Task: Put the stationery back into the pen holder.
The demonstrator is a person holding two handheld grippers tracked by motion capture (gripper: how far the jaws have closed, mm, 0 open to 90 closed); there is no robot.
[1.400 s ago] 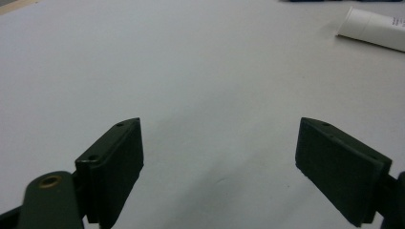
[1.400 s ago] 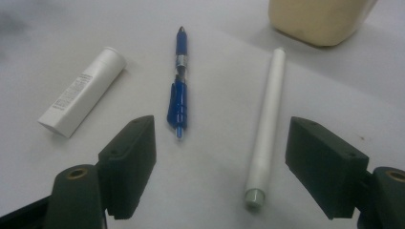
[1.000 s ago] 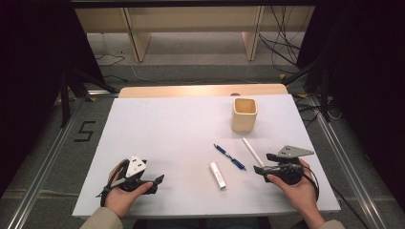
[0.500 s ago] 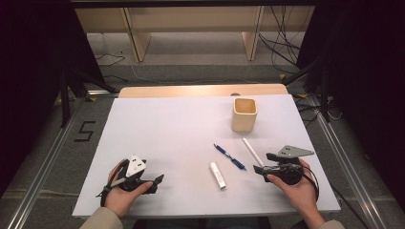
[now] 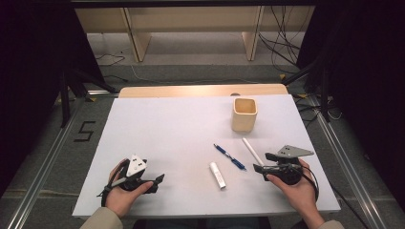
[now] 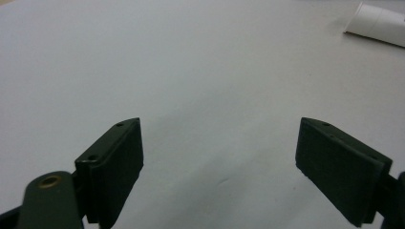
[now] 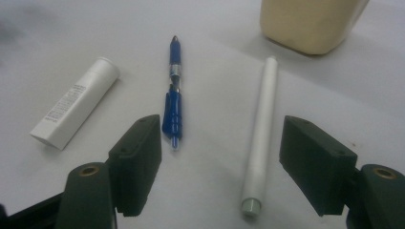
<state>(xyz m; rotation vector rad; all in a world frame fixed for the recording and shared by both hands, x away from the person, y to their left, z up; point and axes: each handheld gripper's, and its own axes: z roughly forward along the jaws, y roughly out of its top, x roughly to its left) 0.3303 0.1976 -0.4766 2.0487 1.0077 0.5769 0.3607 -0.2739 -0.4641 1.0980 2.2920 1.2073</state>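
Right gripper (image 7: pixel 219 157) at the frame bottom, jaws apart and just closing slightly, a white stick (image 7: pixel 260 138) between them untouched; blue pen (image 7: pixel 174 95) beside. Cup (image 7: pixel 310 21) cut off at top. Left gripper (image 6: pixel 219 162) apart, empty.

The left gripper (image 6: pixel 219 167) looks out low over the white tabletop (image 6: pixel 191 62), its two black jaws rising from the bottom edge and standing wide apart with nothing but bare surface between them. The jaw on the view's left shows its flat inner pad and a rounded arm with a brass-coloured rivet at the lower corner, while the one on the right is cut off by the frame's edge. Far off in the upper right corner lies the end of a white tube (image 6: pixel 379 24), well apart from both jaws.
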